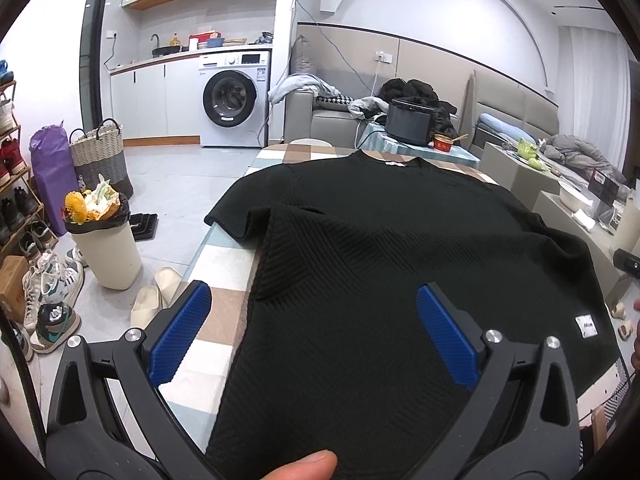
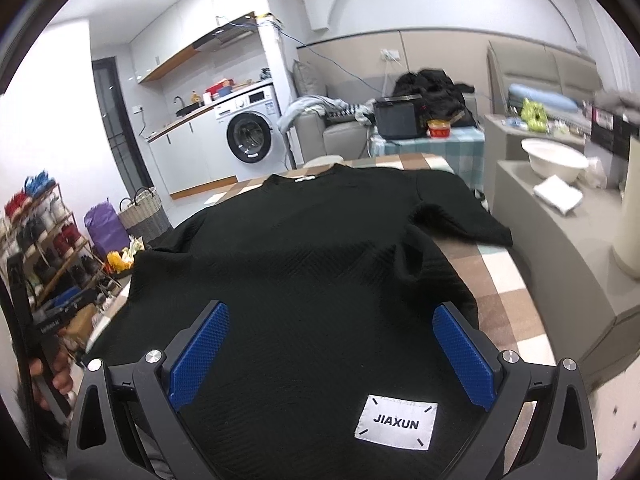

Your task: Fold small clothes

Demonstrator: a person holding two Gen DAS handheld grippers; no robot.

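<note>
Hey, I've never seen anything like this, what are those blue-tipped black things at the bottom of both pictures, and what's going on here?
Those are two handheld grabbing tools, one in each of a person's hands, with no robot arm behind them. Each carries a wide-angle camera looking forward along its two blue-padded fingers. One picture comes from the left gripper, the other from the right gripper. In both, the jaws stand wide apart and hold nothing. Beneath them a black T-shirt lies spread on a table with a checked cloth, collar away from the cameras, one sleeve partly tucked inward. A white label reading JIAXUN sits near the hem. A thumb shows at the bottom edge of the left view. Folding has hardly begun, it seems.
</note>
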